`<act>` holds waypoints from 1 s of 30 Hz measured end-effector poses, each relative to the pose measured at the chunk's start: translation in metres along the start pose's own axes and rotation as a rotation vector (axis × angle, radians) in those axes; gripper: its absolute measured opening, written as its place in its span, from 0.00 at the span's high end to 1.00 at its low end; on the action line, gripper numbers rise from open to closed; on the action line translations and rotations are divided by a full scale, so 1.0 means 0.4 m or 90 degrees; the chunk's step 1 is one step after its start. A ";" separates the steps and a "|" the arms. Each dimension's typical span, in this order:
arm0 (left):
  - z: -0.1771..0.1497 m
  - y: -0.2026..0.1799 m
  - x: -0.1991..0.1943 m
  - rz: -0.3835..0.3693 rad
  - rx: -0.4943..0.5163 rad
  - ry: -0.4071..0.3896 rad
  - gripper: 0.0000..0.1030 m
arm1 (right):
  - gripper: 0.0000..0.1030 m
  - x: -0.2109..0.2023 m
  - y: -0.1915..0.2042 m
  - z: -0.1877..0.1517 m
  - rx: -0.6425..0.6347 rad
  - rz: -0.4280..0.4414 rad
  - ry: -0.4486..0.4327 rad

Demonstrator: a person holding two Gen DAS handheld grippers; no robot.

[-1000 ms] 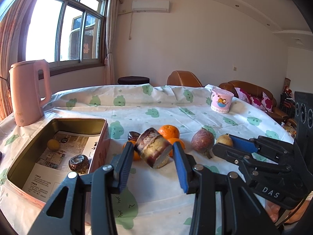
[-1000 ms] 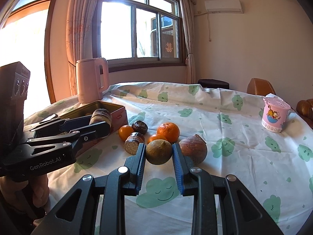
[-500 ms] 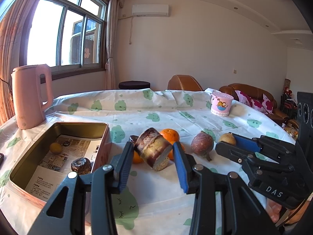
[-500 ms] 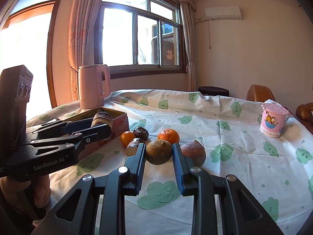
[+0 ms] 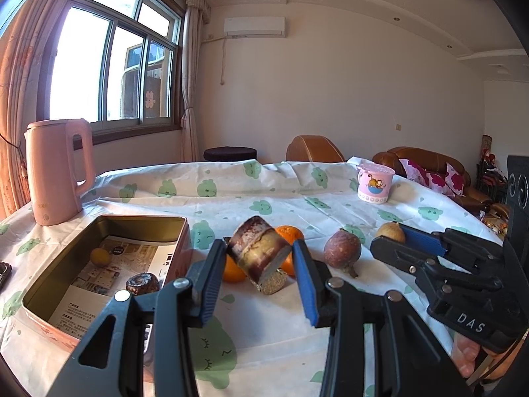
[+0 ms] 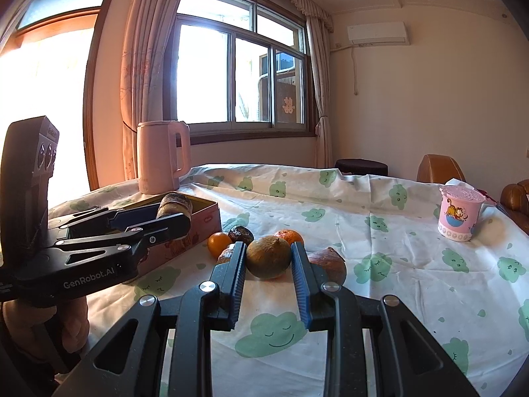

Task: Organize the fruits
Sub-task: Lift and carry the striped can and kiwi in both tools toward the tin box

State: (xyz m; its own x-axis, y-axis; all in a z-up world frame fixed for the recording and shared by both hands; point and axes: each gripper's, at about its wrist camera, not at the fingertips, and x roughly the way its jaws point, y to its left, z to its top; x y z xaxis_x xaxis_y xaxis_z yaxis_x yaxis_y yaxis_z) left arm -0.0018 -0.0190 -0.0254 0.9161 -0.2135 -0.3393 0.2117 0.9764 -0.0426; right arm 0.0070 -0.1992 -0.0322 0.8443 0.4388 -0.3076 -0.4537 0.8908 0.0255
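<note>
left gripper (image 5: 259,258) clamped on a chunky purple-brown cut fruit piece (image 5: 258,252) beside the open metal tin (image 5: 99,326), right gripper (image 6: 268,259) squeezing a round brownish-green fruit (image 6: 268,257) above the cloud-print tablecloth (image 6: 380,241)

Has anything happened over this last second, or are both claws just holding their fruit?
Almost nothing changed. The left gripper stays clamped on the cut purple-and-yellow chunk, lifted beside the tin box. The right gripper stays shut on the greenish-brown round fruit. Both views tipped slightly upward. The oranges and everything on the tablecloth stayed put.
</note>
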 end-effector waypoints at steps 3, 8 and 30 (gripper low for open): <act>0.000 -0.005 -0.002 0.010 0.006 -0.005 0.58 | 0.72 -0.005 -0.001 0.000 0.003 -0.004 -0.010; 0.001 -0.008 -0.006 0.012 0.009 -0.011 0.58 | 0.72 -0.021 -0.012 0.003 0.020 -0.005 -0.031; 0.031 0.111 -0.021 0.073 -0.032 0.014 0.58 | 0.72 0.013 0.063 0.113 -0.034 0.024 -0.031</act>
State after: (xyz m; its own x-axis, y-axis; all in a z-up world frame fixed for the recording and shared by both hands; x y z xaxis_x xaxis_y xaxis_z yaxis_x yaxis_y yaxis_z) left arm 0.0041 0.0257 -0.0127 0.9256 -0.0999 -0.3652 0.0882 0.9949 -0.0486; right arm 0.0131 -0.1692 0.0097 0.8384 0.4784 -0.2612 -0.4990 0.8665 -0.0146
